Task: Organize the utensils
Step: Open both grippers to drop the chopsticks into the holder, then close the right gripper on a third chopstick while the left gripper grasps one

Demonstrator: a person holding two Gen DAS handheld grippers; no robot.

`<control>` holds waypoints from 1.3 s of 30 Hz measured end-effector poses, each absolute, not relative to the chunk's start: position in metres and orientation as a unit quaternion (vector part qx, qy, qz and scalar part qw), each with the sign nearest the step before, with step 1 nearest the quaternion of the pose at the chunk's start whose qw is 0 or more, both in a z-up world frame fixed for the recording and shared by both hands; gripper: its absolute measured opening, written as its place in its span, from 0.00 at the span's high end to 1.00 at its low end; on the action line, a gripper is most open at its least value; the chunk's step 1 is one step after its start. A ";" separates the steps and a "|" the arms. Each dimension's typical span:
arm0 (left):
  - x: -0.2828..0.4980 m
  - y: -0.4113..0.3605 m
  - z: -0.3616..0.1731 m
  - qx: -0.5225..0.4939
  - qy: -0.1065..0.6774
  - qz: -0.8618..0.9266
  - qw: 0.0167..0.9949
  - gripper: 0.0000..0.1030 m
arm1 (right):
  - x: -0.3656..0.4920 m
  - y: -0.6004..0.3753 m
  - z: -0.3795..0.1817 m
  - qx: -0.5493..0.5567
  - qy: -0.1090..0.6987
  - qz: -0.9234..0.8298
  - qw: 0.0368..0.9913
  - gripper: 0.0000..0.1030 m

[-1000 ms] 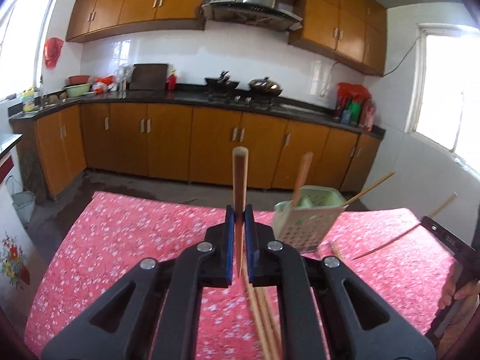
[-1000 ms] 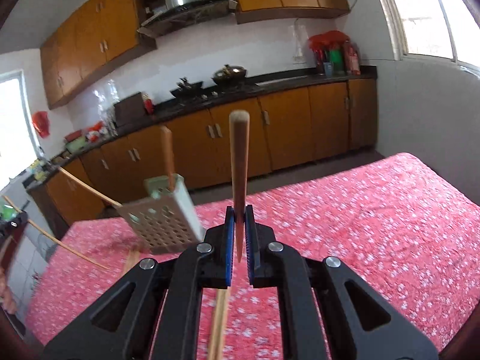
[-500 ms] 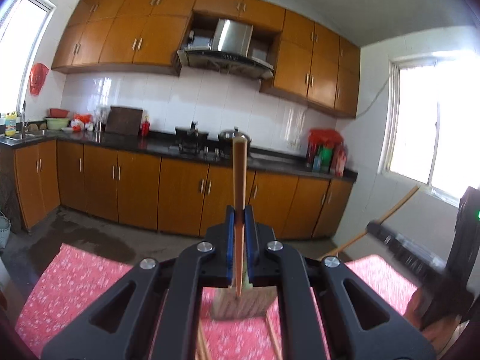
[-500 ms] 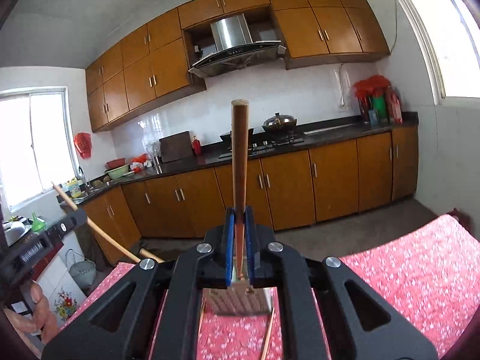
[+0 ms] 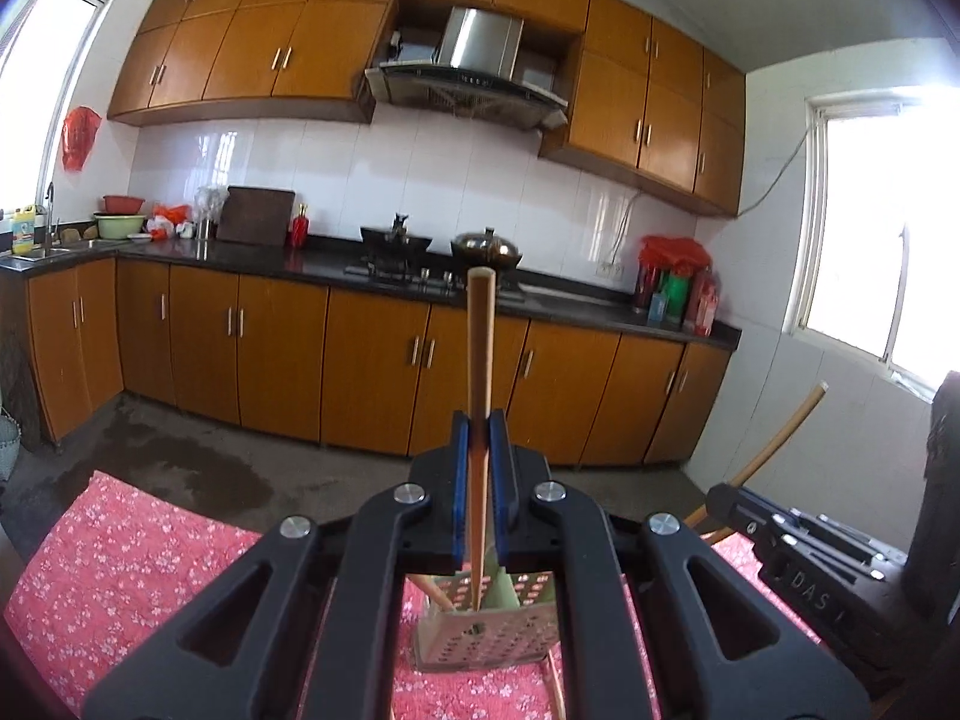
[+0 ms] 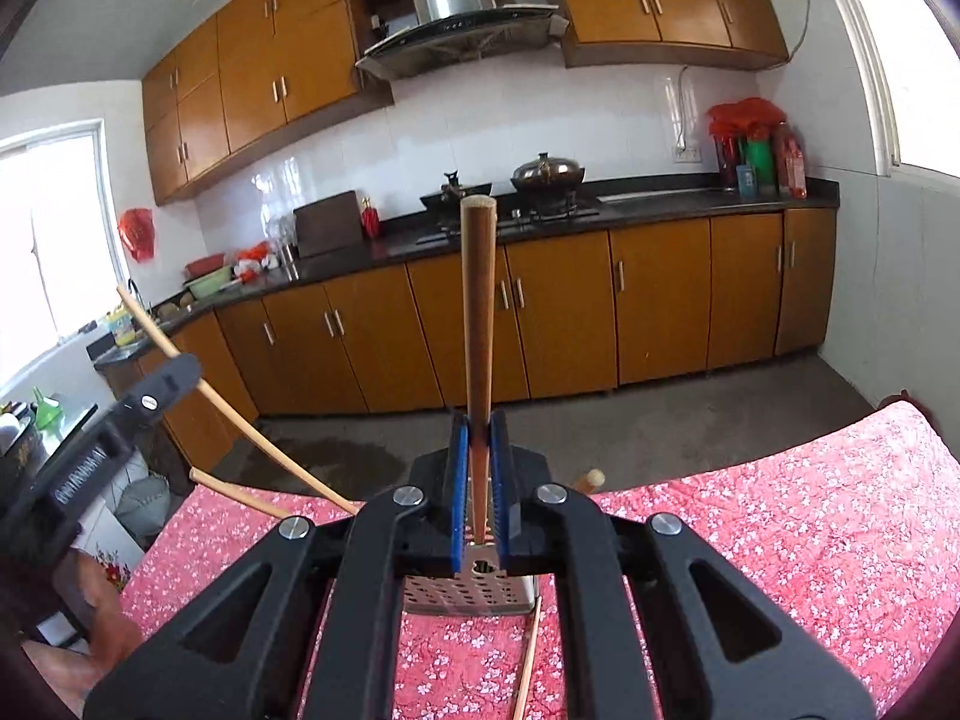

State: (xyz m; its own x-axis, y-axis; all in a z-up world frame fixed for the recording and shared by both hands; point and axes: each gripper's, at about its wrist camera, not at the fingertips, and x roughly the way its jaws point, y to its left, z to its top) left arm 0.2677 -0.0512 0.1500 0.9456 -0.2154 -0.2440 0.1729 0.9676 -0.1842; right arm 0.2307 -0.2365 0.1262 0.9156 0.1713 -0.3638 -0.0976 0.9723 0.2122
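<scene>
**Chopsticks lined up over the holder, both claws loaded**

Chopstick (image 5: 480, 360) in the left claw (image 5: 480, 480) is pinched tight between the blue pads, standing nearly straight up, thick end at the top. Its thin end points down into the perforated utensil holder (image 5: 486, 636) sitting right below the claw on the red flowery desk (image 5: 120, 570). So the long axis already runs along the holder's opening, and the drop looks like a straight-down move, no sideways shuffle needed.

Same story on the other side: the right claw (image 6: 480, 480) is clamped on its own chopstick (image 6: 478, 312), also upright, with the holder (image 6: 474, 594) directly underneath from its view. Can't tell whether either tip has reached the holder's floor.

Both claws sit about equally close to the holder, facing it from opposite sides, so I'd guess they could crowd each other over that small opening. A loose chopstick (image 6: 528, 660) lies flat on the desk beside the holder, waiting its turn.
</scene>
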 end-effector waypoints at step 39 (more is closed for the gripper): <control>0.188 0.033 -0.049 -0.060 0.368 -0.051 0.926 0.69 | 0.192 -0.261 -0.090 0.075 0.433 0.040 0.897 0.85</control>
